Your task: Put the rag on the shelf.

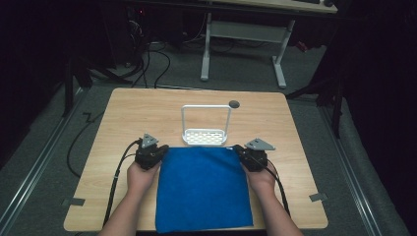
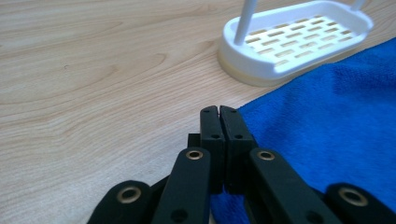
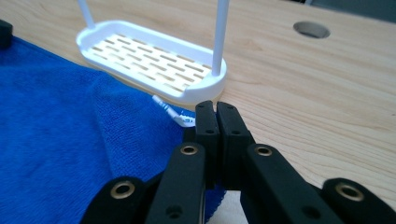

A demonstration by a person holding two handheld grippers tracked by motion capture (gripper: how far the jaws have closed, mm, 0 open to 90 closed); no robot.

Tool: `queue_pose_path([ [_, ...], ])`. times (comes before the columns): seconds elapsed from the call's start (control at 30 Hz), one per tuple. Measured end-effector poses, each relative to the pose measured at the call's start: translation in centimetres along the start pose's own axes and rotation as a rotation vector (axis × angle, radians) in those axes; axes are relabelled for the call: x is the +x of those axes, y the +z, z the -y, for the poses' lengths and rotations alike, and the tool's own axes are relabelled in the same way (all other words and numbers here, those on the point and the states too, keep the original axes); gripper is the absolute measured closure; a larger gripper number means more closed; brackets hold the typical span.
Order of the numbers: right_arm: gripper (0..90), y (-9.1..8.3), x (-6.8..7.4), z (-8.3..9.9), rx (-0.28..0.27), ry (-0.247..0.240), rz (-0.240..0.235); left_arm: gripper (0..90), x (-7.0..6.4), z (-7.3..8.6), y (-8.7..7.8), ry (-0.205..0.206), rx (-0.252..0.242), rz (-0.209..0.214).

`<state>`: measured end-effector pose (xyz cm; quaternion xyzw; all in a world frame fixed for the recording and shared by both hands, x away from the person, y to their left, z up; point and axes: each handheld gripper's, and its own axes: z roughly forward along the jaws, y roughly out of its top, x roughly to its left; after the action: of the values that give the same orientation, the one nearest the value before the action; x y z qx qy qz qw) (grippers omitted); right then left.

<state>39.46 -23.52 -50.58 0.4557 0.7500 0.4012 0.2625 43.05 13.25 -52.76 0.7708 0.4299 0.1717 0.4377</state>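
Observation:
A blue cloth lies flat on the wooden table, reaching from the front edge up to a white slotted rack. My left gripper is at the cloth's far left corner and my right gripper at its far right corner. In the left gripper view the jaws are pressed together, with the blue cloth pinched low between them. The right gripper is likewise shut on the cloth, beside its small white tag.
The white rack with a tall wire handle stands just beyond the cloth's far edge, touching it. A round cable hole sits behind the rack. Bare wood stretches left, right and behind. Cables and a desk frame are on the floor beyond.

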Motion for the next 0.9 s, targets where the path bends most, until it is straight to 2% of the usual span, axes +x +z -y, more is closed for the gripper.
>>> queue_pose_path([
  [0.2,88.7,-2.3,0.4,0.6,-0.101,0.014,0.000,89.1,-1.2,-0.2,-2.0,0.032,-0.080,-0.021],
  [0.23,88.7,-2.5,0.5,0.6,-0.105,0.005,0.002,89.1,-1.3,-0.2,-2.5,0.033,-0.107,-0.028],
  [0.37,88.7,-3.8,0.8,0.5,-0.166,-0.005,0.018,89.1,-1.7,-0.4,-4.0,0.024,-0.161,-0.034],
  [0.47,88.6,-4.5,0.9,0.2,-0.192,0.007,0.012,89.0,-2.0,-0.7,-5.0,0.027,-0.200,-0.039],
  [0.9,88.6,-7.0,1.8,-1.2,-0.286,-0.015,0.013,88.9,-3.3,-1.8,-7.7,0.077,-0.330,-0.033],
])
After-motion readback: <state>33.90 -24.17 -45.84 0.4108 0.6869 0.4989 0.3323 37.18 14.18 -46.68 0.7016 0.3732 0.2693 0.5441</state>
